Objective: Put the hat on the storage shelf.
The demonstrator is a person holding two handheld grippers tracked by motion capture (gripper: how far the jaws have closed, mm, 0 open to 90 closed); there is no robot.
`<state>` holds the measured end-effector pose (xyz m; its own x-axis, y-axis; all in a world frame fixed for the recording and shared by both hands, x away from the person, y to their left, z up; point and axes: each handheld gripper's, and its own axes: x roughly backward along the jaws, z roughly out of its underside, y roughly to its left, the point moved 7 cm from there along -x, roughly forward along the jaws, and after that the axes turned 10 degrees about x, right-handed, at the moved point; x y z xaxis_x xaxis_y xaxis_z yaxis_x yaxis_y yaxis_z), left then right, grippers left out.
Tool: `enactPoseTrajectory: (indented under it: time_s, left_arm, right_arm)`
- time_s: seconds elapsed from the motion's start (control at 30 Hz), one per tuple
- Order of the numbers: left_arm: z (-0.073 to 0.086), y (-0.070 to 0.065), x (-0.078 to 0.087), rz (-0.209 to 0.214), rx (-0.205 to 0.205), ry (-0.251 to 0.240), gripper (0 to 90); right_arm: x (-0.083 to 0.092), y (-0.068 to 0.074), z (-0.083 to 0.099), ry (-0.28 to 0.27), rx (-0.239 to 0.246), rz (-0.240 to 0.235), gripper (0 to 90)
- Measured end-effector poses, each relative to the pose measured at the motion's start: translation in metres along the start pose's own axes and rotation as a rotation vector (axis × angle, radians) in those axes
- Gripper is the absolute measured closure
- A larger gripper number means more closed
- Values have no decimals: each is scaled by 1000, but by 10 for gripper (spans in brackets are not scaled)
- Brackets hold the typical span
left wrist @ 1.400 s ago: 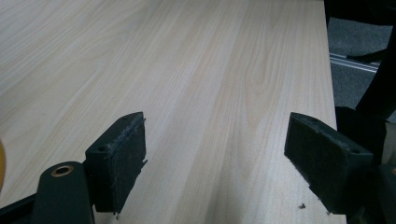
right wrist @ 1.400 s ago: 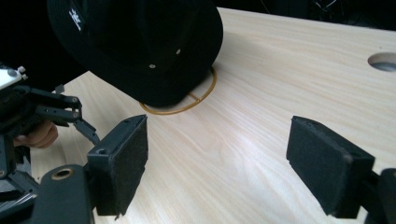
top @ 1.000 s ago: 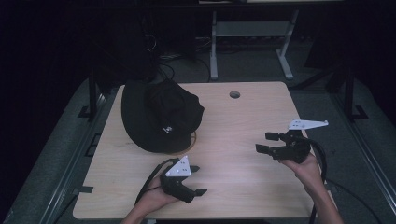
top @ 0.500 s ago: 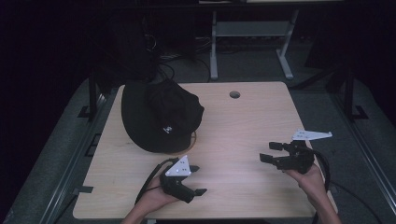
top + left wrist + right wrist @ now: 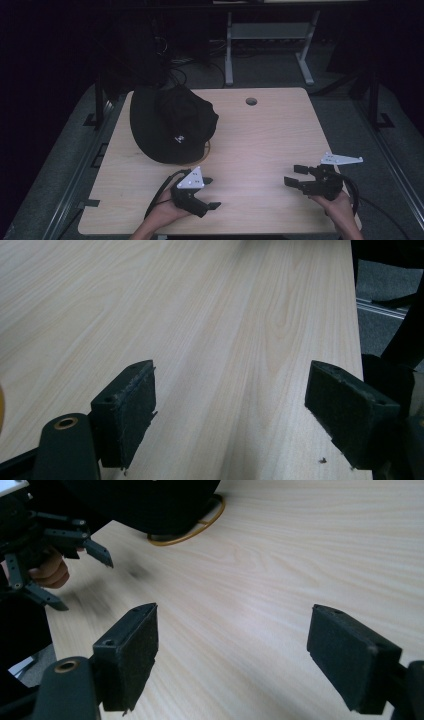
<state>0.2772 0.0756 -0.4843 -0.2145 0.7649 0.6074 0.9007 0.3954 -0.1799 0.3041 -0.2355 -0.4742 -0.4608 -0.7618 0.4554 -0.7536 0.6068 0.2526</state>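
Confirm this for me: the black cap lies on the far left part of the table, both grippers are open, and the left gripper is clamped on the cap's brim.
Not clamped: in the high view the left gripper sits apart from the black cap, nearer the person, its jaws open over bare table. The right gripper is open too.

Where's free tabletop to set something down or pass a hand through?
The widest bare patch runs right of the black hat, from the cable hole down to the right gripper. A smaller free strip lies between the left gripper and the right one. The far-left corner is crowded: the hat, with a yellow ring under its edge, covers it.
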Motion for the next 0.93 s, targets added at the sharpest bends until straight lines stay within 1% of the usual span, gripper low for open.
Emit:
enactPoseTrajectory:
  time_s: [0.1,0.3,0.43,0.53,0.67,0.77,0.87,0.93]
  left_arm:
    - [0,0,0,0,2,-1,198]
    - [0,0,1,4,8,-6,196]
    - [-1,0,1,10,13,-9,195]
    - [-2,-1,2,19,26,-22,194]
    - [-3,0,3,20,30,-23,195]
    - [-3,0,2,21,35,-23,195]
    - [-4,-2,2,26,34,-27,195]
    - [-4,-3,2,29,34,-27,194]
  right_arm:
    - [4,2,5,2,-10,2,199]
    - [11,3,13,2,-14,13,199]
    - [13,4,19,-13,-27,16,199]
    - [14,7,23,-23,-26,22,199]
    - [16,12,29,-39,-37,26,199]
    - [16,15,31,-50,-35,28,199]
    - [14,19,34,-41,-23,33,199]
    - [13,20,35,-37,-16,35,199]
